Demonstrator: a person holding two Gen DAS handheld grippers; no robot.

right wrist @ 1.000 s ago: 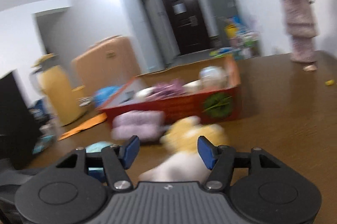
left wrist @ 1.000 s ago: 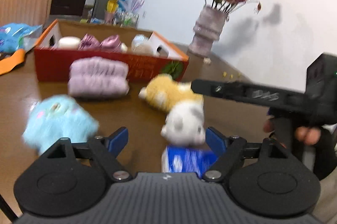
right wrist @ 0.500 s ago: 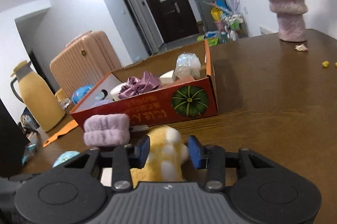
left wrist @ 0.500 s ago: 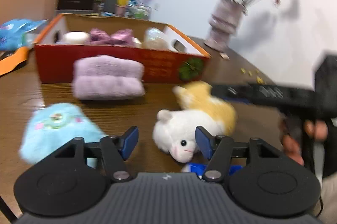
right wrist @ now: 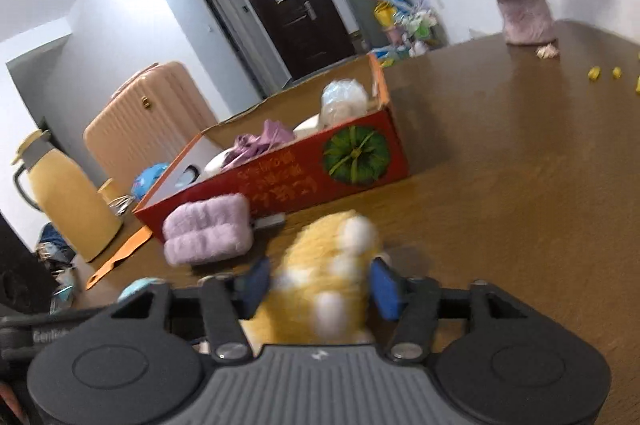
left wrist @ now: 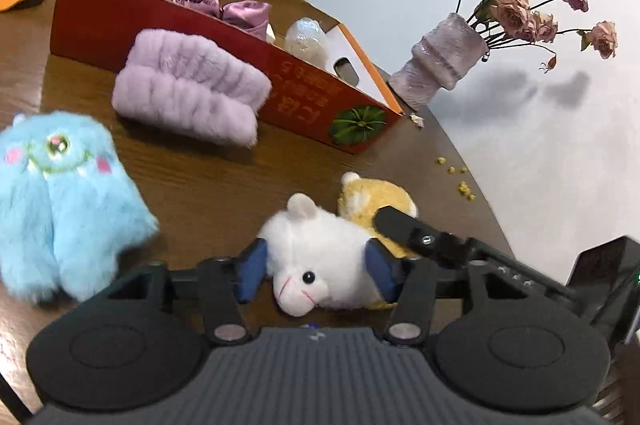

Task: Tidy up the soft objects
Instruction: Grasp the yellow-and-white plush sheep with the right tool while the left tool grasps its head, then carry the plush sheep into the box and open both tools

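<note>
A white plush lamb (left wrist: 316, 249) lies on the brown table (left wrist: 208, 177), and my left gripper (left wrist: 316, 265) is closing on it with both blue pads against its sides. Just behind it lies a yellow plush (left wrist: 372, 195). My right gripper (right wrist: 320, 283) straddles the yellow plush (right wrist: 328, 265); its jaws are opening slightly while the pads still touch the blurred toy. One right fingertip (left wrist: 404, 225) shows over the yellow plush. A blue furry plush (left wrist: 60, 197) and a folded purple fluffy band (left wrist: 188, 97) lie in front of the red cardboard box (left wrist: 304, 101).
The box (right wrist: 288, 181) holds purple scrunchies, white items and a clear wrapped ball. A vase of dried roses (left wrist: 440, 65) stands behind it, with yellow crumbs (left wrist: 460, 181) near the table edge. A yellow thermos (right wrist: 60, 197) and a suitcase (right wrist: 144, 121) are at the left.
My left gripper has rolled, moved up to the white lamb and narrowed around it. My right gripper has sunk over the yellow plush, narrowed on it, then widened a little.
</note>
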